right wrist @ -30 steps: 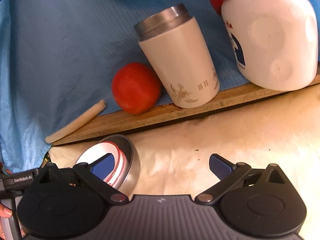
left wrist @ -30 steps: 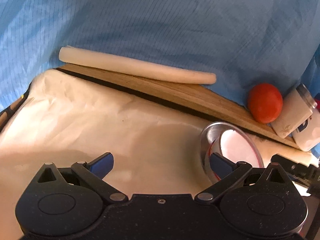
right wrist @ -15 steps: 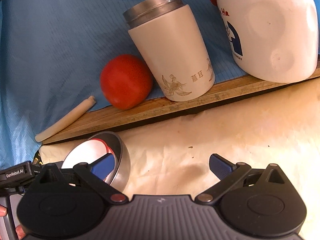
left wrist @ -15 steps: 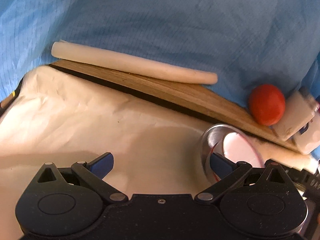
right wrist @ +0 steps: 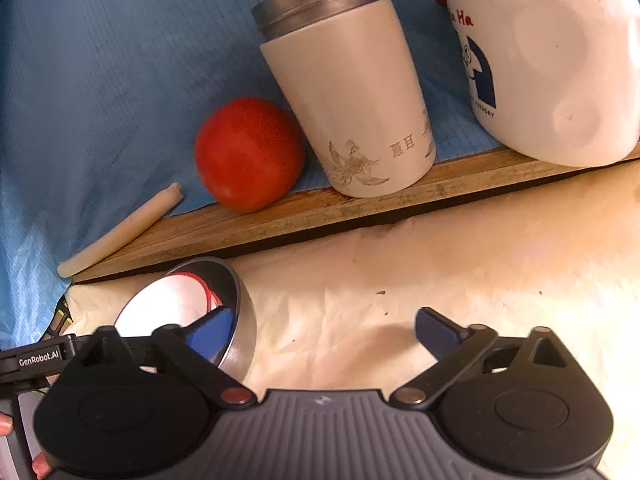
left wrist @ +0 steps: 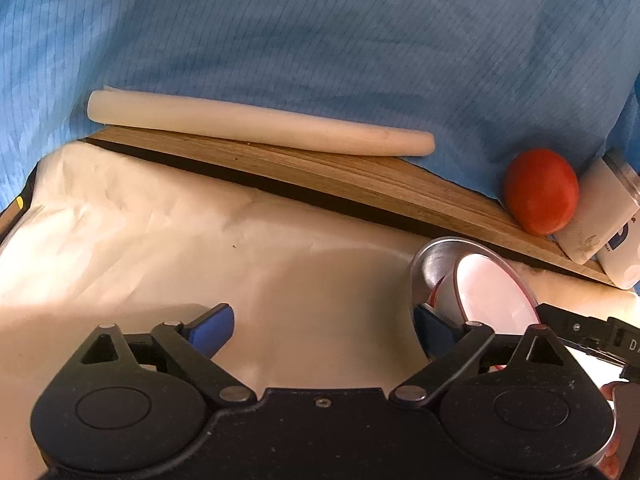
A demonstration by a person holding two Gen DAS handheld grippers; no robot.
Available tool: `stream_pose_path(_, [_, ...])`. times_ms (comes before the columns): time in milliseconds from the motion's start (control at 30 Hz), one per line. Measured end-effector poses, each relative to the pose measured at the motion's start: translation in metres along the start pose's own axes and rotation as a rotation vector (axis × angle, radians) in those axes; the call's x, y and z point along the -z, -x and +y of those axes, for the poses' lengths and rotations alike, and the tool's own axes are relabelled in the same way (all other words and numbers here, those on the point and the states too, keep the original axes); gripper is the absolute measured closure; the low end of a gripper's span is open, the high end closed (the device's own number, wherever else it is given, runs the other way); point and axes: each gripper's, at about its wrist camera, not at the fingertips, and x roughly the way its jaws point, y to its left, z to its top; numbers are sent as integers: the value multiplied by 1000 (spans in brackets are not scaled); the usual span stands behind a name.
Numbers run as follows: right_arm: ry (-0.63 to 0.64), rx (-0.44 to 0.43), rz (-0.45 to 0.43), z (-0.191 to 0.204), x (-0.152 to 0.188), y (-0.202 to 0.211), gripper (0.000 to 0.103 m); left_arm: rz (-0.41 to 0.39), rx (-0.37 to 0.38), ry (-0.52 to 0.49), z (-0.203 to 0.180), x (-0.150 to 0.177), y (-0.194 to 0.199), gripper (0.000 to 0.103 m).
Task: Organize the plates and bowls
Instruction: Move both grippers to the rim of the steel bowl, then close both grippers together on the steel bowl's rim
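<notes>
Left wrist view: the left gripper (left wrist: 322, 326) is seen with its blue-padded jaws spread wide and closing; nothing lies between them, only the cream sheet (left wrist: 160, 240) covering the table. The steel bowl (left wrist: 434, 264), tipped on its side with a white, red-rimmed plate (left wrist: 494, 292) standing inside it, is found at about three o'clock from the gripper's midpoint, its lower wall just behind the right-hand pad; contact there cannot be told. A wooden board (left wrist: 320, 172) is laid along the far edge of the sheet, bearing a rolled cream tube (left wrist: 256, 124) at twelve o'clock and a red tomato (left wrist: 540, 192) at two o'clock, before a blue cloth (left wrist: 320, 40).

Right wrist view: the right gripper (right wrist: 322, 330) is likewise shown released, jaws wide and closing, with bare sheet between them. The same bowl (right wrist: 244, 320) is placed at nine o'clock, overlapped by the left-hand pad. A cream tumbler (right wrist: 352, 100) with a steel rim is seen at twelve o'clock, leaning, with the tomato just beside it, and a white jug (right wrist: 560, 60) at two o'clock.
</notes>
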Motion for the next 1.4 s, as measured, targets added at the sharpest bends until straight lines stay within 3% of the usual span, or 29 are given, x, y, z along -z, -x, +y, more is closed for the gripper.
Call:
stream_pose_path(267, [-17, -12, -12, 4, 0, 0, 20, -16, 10, -35, -7, 3, 0, 17])
stream_pose_path(667, [-10, -8, 0, 19, 3, -3, 41, -45, 55, -78, -15, 7, 6, 42])
stream_pose_path(1233, [12, 14, -24, 30, 10, 1, 52, -85, 82, -111, -21, 12, 12, 65])
stream_pose_path(1400, [-12, 10, -25, 28, 11, 1, 53, -87, 86, -116, -20, 12, 12, 67])
